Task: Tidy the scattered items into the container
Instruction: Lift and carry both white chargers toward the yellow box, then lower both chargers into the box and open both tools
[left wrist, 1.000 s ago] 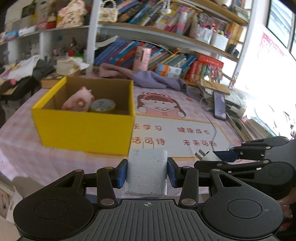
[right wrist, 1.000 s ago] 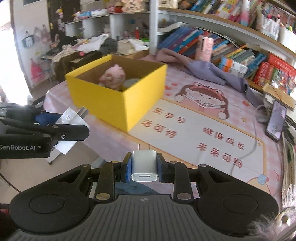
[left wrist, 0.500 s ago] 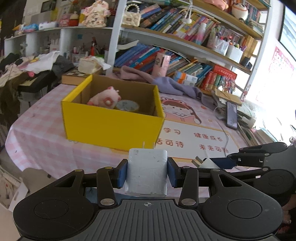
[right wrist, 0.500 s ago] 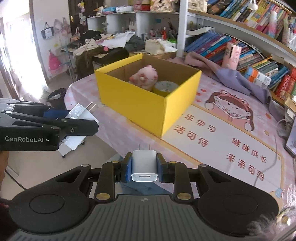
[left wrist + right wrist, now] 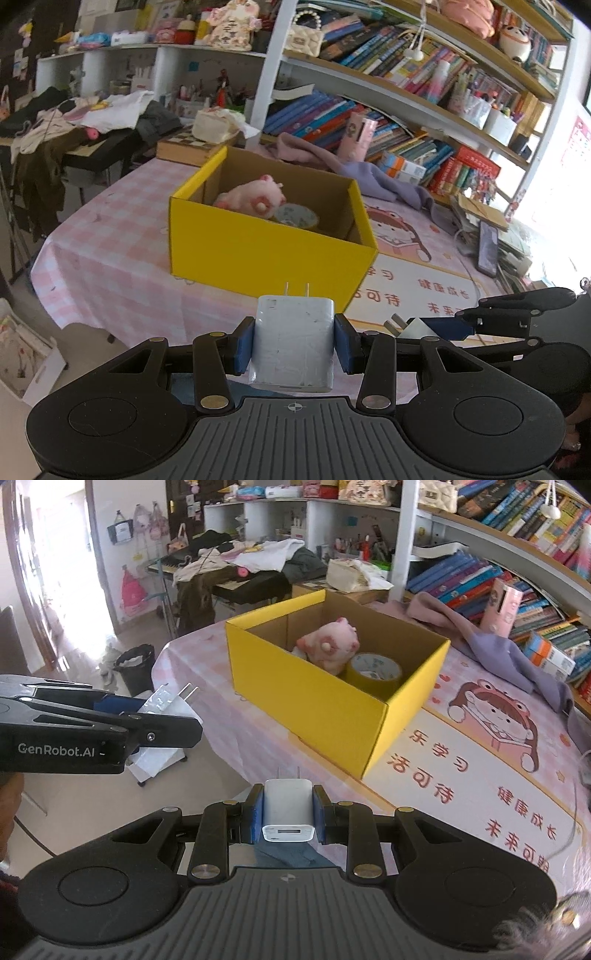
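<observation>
Left gripper (image 5: 293, 347) clamped on a large white charger (image 5: 293, 350), prongs forward, held off the near table edge short of the yellow box (image 5: 266, 251). Right gripper (image 5: 288, 810) clamped on a smaller white charger (image 5: 288, 808), prongs also toward the box. Right wrist view looks deeper into the box: pink plush toy (image 5: 330, 644) touching a tape roll (image 5: 375, 666). Left view alone shows a phone (image 5: 487, 249) near the table's far right edge.
</observation>
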`<state>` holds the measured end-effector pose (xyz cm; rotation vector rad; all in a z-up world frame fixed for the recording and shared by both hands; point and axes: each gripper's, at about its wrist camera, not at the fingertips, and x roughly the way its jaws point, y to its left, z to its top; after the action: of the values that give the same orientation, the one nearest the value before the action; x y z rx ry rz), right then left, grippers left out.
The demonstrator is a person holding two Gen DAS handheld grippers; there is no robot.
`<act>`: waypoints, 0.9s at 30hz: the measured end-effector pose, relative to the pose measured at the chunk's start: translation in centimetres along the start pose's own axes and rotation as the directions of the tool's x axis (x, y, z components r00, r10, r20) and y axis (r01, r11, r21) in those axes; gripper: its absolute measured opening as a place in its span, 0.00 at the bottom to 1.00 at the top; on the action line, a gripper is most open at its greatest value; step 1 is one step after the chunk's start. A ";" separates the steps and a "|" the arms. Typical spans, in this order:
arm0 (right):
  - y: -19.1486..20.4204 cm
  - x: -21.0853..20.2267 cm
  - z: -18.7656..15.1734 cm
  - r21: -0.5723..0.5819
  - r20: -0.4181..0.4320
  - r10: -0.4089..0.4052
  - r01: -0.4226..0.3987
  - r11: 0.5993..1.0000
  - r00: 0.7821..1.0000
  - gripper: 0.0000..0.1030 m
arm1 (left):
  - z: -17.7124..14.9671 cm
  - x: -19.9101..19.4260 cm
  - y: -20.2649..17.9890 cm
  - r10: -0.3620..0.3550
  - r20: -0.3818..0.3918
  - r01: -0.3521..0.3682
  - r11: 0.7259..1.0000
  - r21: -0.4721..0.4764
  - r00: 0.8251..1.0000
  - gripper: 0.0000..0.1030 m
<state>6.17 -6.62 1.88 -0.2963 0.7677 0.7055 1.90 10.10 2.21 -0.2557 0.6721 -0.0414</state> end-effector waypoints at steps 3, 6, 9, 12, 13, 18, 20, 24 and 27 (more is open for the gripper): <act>-0.1 0.7 0.6 -0.004 0.003 0.017 -0.017 1.000 1.000 0.24 | 0.5 0.4 0.6 0.021 -0.002 -0.021 1.000 -0.003 1.000 0.41; -0.3 1.5 1.4 -0.016 0.013 0.034 -0.034 0.999 0.999 0.24 | 1.4 0.9 1.0 0.041 0.002 -0.041 0.999 -0.004 0.999 0.41; -0.9 2.3 2.5 -0.025 0.036 0.048 -0.047 0.999 0.998 0.24 | 2.8 1.8 1.1 0.055 0.016 -0.055 0.998 0.007 0.998 0.41; -2.0 3.1 3.7 -0.017 0.067 0.064 -0.063 0.998 0.996 0.24 | 4.6 2.9 0.8 0.065 0.027 -0.066 0.998 0.025 0.997 0.41; -2.5 3.4 4.2 -0.009 0.077 0.066 -0.066 0.998 0.995 0.24 | 5.2 3.3 0.7 0.067 0.032 -0.068 0.997 0.033 0.997 0.41; -5.0 4.6 6.9 0.016 0.138 0.065 -0.068 0.998 0.988 0.24 | 8.0 5.3 0.5 0.080 0.045 -0.082 0.995 0.061 0.996 0.41; -6.0 5.1 7.9 0.023 0.149 0.062 -0.066 0.998 0.987 0.24 | 9.0 6.4 0.3 0.082 0.047 -0.085 0.994 0.071 0.996 0.41; -8.6 6.8 9.8 0.055 0.156 0.035 -0.044 0.998 0.987 0.24 | 10.5 8.8 -0.1 0.081 0.026 -0.083 0.992 0.094 0.996 0.41; -10.3 8.4 11.1 0.054 0.149 0.023 -0.031 0.998 0.989 0.24 | 11.4 11.2 -0.5 0.078 -0.009 -0.076 0.990 0.121 0.997 0.41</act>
<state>23.31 -4.78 3.47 -0.1802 0.6494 0.7217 17.73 10.77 4.07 -0.1135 0.6898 -0.0099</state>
